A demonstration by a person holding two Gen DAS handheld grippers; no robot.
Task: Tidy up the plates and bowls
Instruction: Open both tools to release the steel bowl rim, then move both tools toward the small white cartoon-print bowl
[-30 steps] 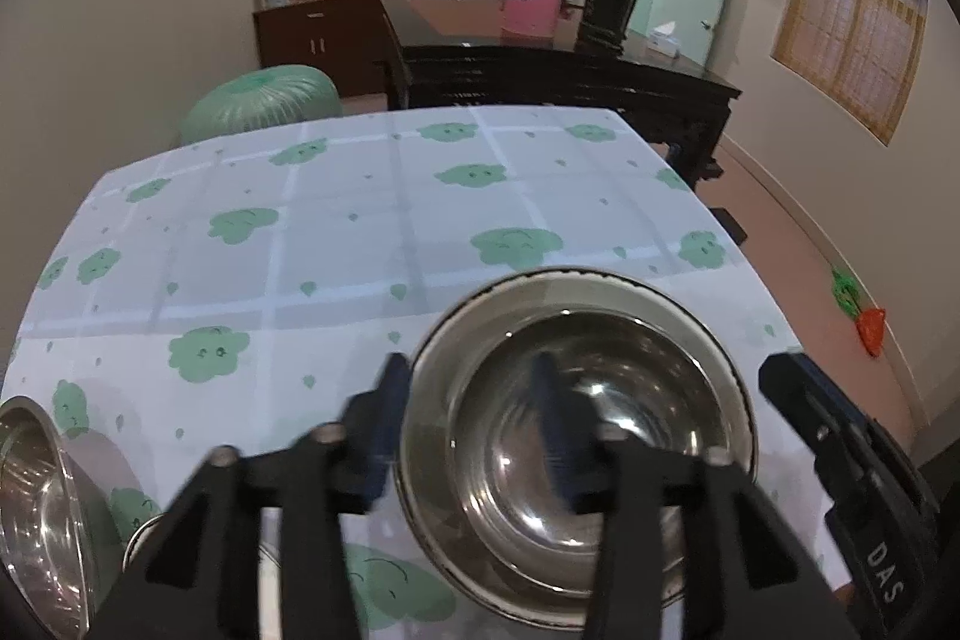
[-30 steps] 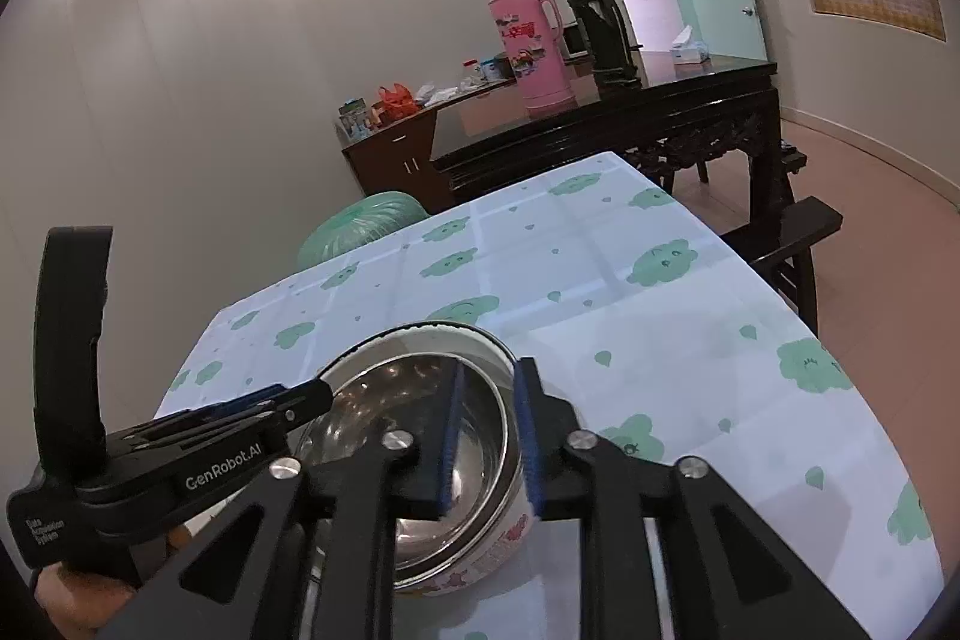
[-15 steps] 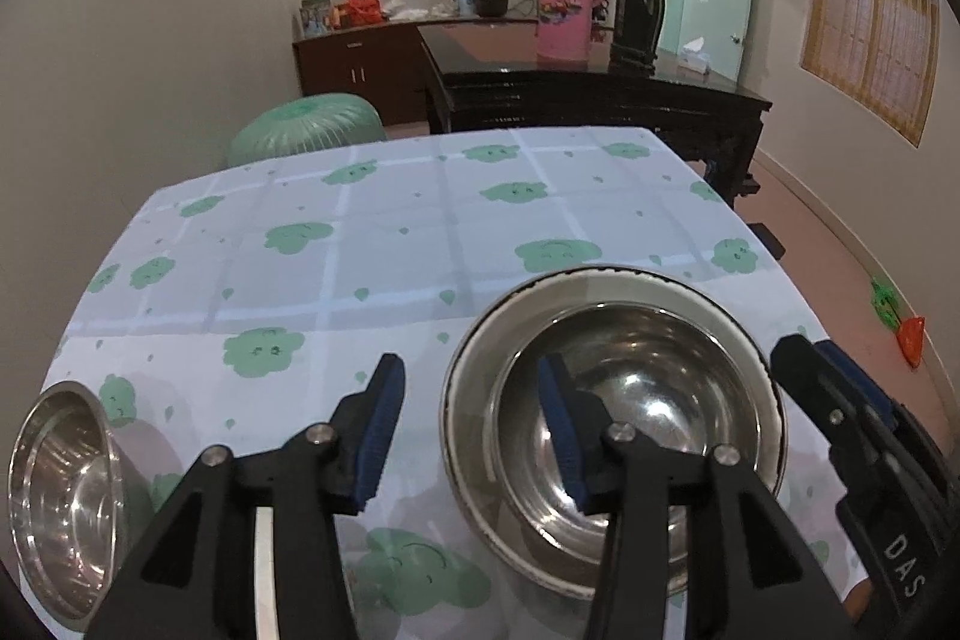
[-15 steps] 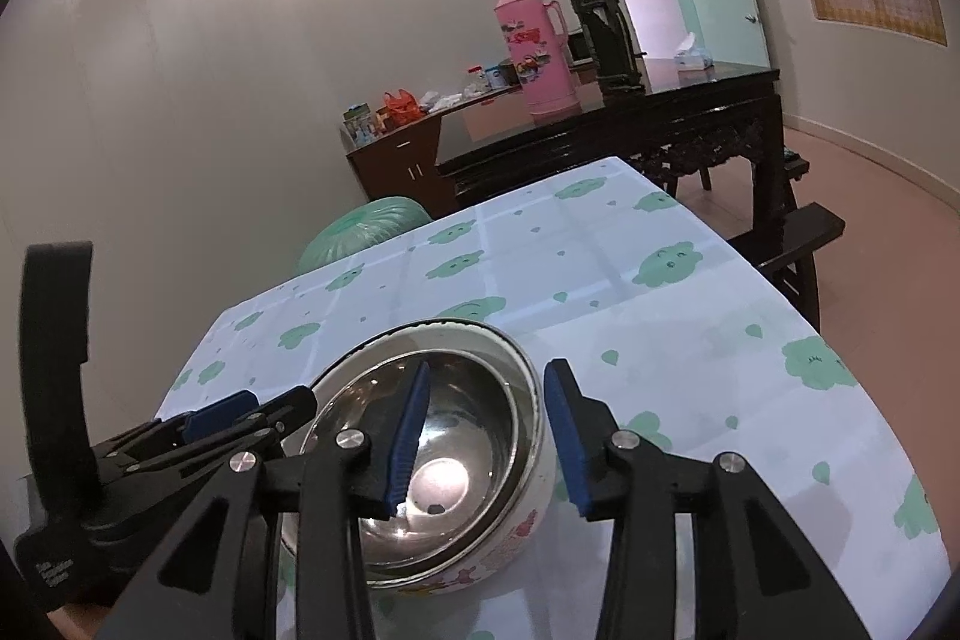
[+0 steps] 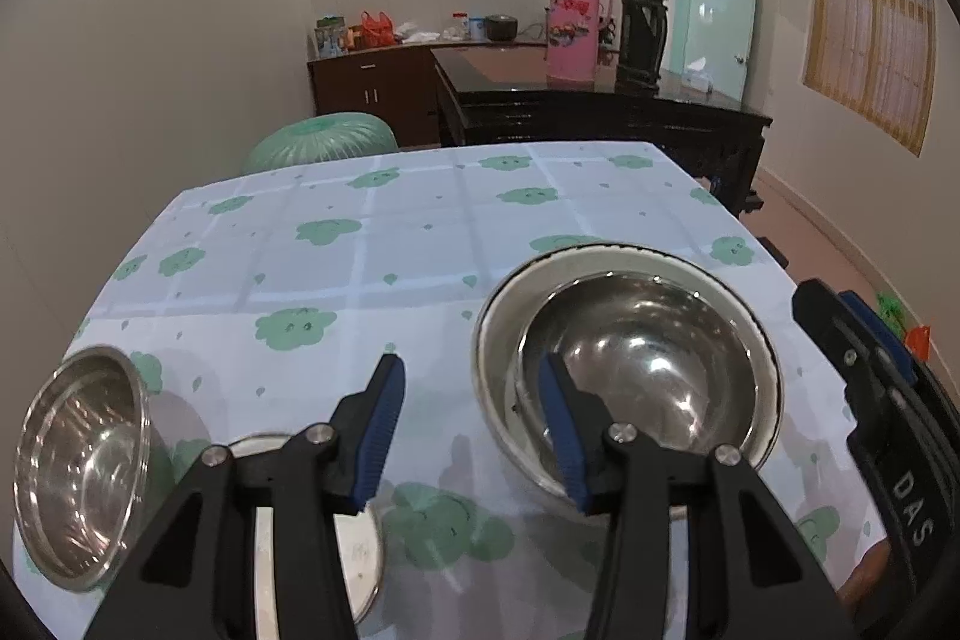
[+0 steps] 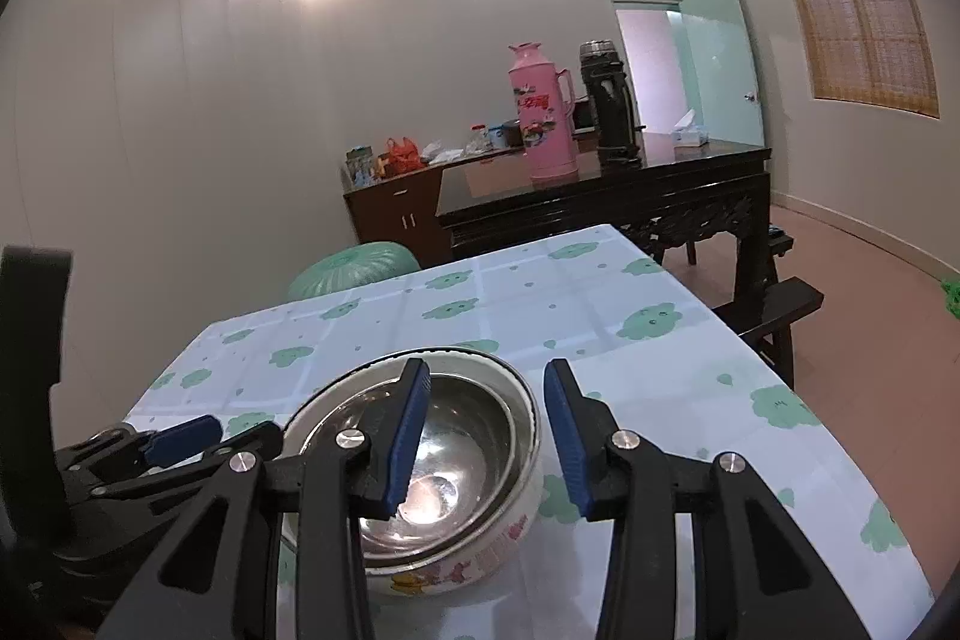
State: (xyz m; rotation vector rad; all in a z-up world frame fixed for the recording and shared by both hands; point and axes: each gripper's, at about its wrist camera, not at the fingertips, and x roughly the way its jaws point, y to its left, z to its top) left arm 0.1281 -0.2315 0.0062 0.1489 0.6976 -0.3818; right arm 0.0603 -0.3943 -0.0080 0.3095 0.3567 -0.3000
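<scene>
**A:** Where is the loose steel bowl (image 5: 81, 460) lying relative to the two grippers?

**B:** It is sitting at the left edge of the bench (image 5: 360, 256), tipped so its mouth is facing right. From the left gripper (image 5: 474, 430) it is lying off to the left and slightly nearer the person. The right gripper (image 6: 486, 430) is not seeing it at all.

**A:** So which one is nearer?

**B:** The left one, by a clear margin. Its jaws are standing apart with nothing between them, and a flat plate (image 5: 360, 550) is resting just under its left finger.

**A:** And the right gripper?

**B:** Its jaws are also standing apart and gripping nothing. They are straddling the right-hand rim of the stack: a steel bowl nested (image 6: 456, 460) inside a white enamel bowl (image 6: 480, 562) with a cartoon print on its wall. That stack is sitting to the right of the left gripper, near the front edge.

**A:** What is the next move likely depending on?

**B:** Probably on the left gripper swinging left toward the tipped bowl. Since the rim is facing the gripper, a pinch on its near edge is looking feasible, though thin polished steel may be slipping under the pads.
</scene>
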